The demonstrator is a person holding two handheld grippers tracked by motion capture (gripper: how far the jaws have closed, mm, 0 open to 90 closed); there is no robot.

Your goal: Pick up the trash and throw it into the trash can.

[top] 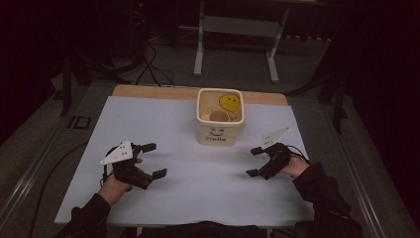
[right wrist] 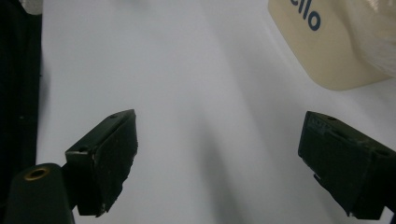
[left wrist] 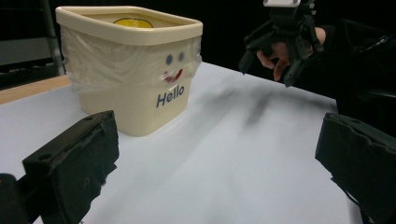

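Tub (right wrist: 336, 42) cropped at frame edge

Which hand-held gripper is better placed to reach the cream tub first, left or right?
Probably the right hand-held gripper: it is open and looks a little nearer the cream tub. The left hand-held gripper, also open, sits slightly farther away.

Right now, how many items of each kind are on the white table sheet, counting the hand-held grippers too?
Cream plastic tub printed "Hello": 1
Brown round object inside the tub: 1
Black two-jaw grippers, left gripper and right gripper: 2
Total: 4
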